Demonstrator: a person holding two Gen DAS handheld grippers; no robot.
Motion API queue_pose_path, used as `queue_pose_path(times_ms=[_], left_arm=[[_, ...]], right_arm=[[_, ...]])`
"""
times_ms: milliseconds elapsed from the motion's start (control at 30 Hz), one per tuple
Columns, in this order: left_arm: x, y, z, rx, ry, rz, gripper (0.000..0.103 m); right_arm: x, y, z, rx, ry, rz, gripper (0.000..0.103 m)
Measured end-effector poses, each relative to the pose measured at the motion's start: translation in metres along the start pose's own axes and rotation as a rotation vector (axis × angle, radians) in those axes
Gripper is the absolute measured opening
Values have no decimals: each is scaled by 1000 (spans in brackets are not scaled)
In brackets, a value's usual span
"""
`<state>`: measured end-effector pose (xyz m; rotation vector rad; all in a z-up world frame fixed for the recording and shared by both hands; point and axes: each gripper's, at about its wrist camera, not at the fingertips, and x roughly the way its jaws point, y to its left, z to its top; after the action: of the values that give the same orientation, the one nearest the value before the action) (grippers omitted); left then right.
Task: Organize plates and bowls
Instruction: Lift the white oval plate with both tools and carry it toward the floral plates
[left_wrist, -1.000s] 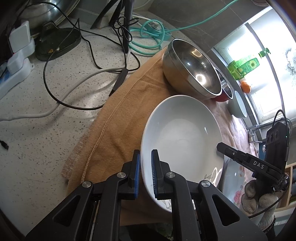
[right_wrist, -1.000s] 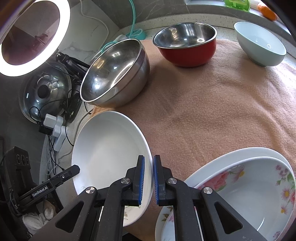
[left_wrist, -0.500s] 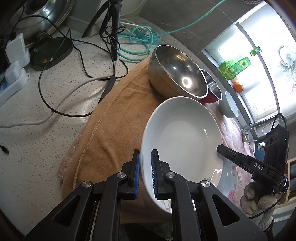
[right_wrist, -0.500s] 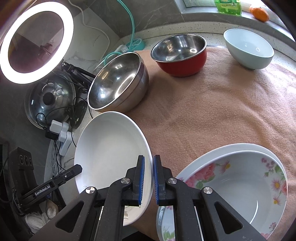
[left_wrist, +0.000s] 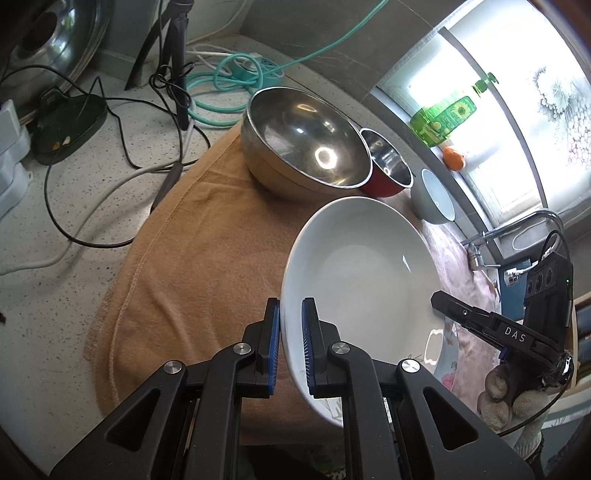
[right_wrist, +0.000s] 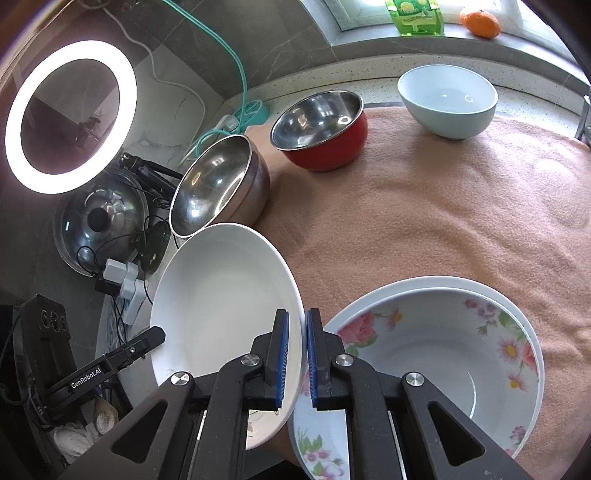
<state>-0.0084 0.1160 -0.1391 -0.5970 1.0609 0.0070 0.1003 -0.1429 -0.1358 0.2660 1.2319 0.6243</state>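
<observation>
Both grippers clamp one white plate (left_wrist: 364, 273) by opposite rims: the left gripper (left_wrist: 290, 345) and the right gripper (right_wrist: 295, 354). The plate hangs tilted over the tan towel (right_wrist: 424, 221), the floral bowl (right_wrist: 436, 365) at its three o'clock, steel bowl (right_wrist: 218, 188) at twelve.

The plate (right_wrist: 221, 295) was plain white, and the stacked dishes (right_wrist: 443, 350) beside it were white with pink and green flowers. A silver steel bowl (right_wrist: 218, 188), a red bowl (right_wrist: 325, 147) and a pale blue-grey bowl (right_wrist: 448, 107) stood on a peach-orange cloth (right_wrist: 443, 221). The table (left_wrist: 55, 221) was speckled off-white.
</observation>
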Motion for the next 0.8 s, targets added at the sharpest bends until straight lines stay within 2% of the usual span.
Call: queue_pose_path(times_ms=[800], left_arm=[[33,-73,-8,138,83,-83,10]], right_arm=[[-57,-77,-24,141,-77,-63,9]])
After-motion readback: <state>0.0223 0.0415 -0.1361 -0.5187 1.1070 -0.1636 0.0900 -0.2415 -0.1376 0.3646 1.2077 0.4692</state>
